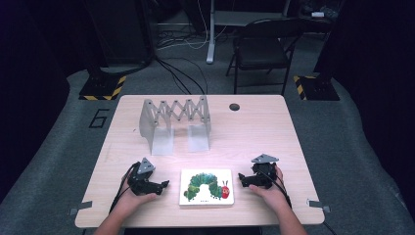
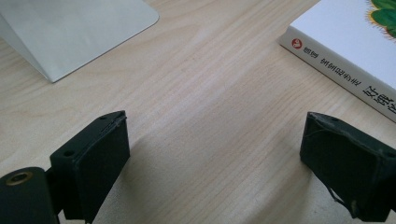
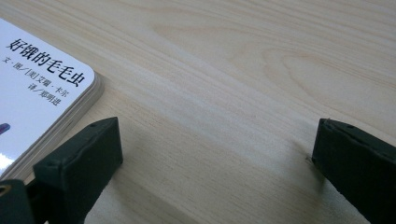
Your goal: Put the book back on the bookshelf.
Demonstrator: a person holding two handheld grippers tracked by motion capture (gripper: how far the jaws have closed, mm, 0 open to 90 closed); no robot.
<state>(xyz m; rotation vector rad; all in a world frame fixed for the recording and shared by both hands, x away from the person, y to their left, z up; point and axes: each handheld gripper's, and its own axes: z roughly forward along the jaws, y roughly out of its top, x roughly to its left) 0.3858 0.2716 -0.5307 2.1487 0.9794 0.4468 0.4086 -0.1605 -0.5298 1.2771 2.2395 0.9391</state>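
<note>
High view: a pale wooden table (image 1: 254,127) carries a book (image 1: 206,186) lying flat near the middle of its near edge, cover up, with a green caterpillar with a red head drawn on white. Toward the far-left corner stands a grey rack (image 1: 174,120) — a folding lattice across the top and flat plates running down onto the surface. A small dark hole (image 1: 234,106) sits near the far edge, right of the rack.

The left gripper (image 1: 163,185) rests on the surface just left of the book, held in the left hand (image 1: 133,196) near the near edge; its tips point toward the book without touching it. The right gripper (image 1: 242,178) lies just right of the book in the right hand (image 1: 268,190), tips facing the book's right edge, also apart from it.

Left gripper view shows the jaws spread wide over bare wood, nothing between them, with the book's spine (image 2: 343,77) at upper right and a rack plate (image 2: 74,32) at upper left. Right gripper view shows those jaws likewise spread and empty — the book's rounded corner (image 3: 46,98) lies just beside the left-hand jaw.
</note>
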